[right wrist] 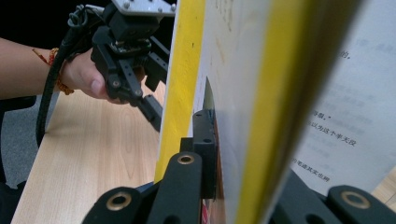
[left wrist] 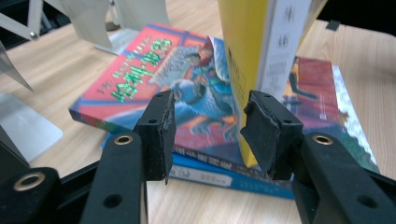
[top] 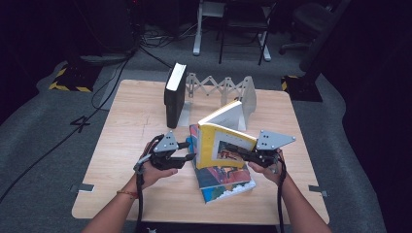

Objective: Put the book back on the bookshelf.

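Note:
A yellow book (top: 221, 141) stands upright on a flat stack of colourful books (top: 226, 182) in the middle of the table. My right gripper (top: 238, 150) is shut on its right side; in the right gripper view one black pad (right wrist: 204, 140) presses the cover of the yellow book (right wrist: 182, 70), and the other jaw is hidden behind the pages. My left gripper (top: 187, 150) is open just left of the book. In the left gripper view its jaws (left wrist: 208, 121) stand apart, with the yellow book's spine (left wrist: 243, 46) at the right jaw and nothing pressed between them.
A black book (top: 174, 94) stands upright against a metal accordion bookend rack (top: 218, 87) at the back of the wooden table (top: 136, 121). The stack's top book (left wrist: 140, 74) is red and green, over a blue one (left wrist: 210, 175). A metal bookend foot (left wrist: 23, 130) lies beside it.

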Demonstrator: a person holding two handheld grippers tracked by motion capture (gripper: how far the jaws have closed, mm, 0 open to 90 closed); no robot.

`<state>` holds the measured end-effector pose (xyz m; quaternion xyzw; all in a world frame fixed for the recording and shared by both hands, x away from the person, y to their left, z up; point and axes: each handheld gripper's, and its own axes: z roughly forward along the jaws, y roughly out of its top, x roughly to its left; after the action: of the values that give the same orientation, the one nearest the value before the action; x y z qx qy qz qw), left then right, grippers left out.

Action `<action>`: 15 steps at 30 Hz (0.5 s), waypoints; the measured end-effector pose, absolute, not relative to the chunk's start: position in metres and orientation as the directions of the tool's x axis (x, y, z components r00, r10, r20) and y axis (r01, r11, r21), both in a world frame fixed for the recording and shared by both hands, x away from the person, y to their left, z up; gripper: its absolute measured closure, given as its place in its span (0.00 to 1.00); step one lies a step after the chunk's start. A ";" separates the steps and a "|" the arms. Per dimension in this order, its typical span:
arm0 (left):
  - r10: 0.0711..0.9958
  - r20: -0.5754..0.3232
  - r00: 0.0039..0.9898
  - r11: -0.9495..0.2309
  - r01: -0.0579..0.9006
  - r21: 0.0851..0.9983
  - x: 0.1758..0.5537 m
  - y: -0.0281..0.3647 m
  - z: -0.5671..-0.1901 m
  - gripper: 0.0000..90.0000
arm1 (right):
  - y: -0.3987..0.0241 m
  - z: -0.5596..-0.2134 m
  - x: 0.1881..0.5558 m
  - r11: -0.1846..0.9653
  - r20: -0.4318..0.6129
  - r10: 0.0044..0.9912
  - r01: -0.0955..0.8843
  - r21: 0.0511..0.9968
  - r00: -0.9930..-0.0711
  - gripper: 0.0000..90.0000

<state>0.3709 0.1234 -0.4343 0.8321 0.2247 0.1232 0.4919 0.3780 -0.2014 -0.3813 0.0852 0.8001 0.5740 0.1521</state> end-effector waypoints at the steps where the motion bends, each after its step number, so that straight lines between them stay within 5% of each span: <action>1: 0.496 -0.019 0.868 -0.418 0.258 0.871 0.370 0.123 -0.435 0.58 | -0.201 -0.381 0.377 0.327 -0.146 0.312 -0.039 0.944 -0.939 0.96; 15: 0.457 -0.013 0.889 -0.478 0.258 0.839 0.356 0.106 -0.457 0.43 | -0.203 -0.383 0.368 0.329 -0.167 0.305 -0.061 0.942 -0.938 0.96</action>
<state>0.3564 0.1057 -0.4570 0.8531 0.2095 0.1065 0.4658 0.3681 -0.2027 -0.3833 0.0762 0.7995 0.5741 0.1593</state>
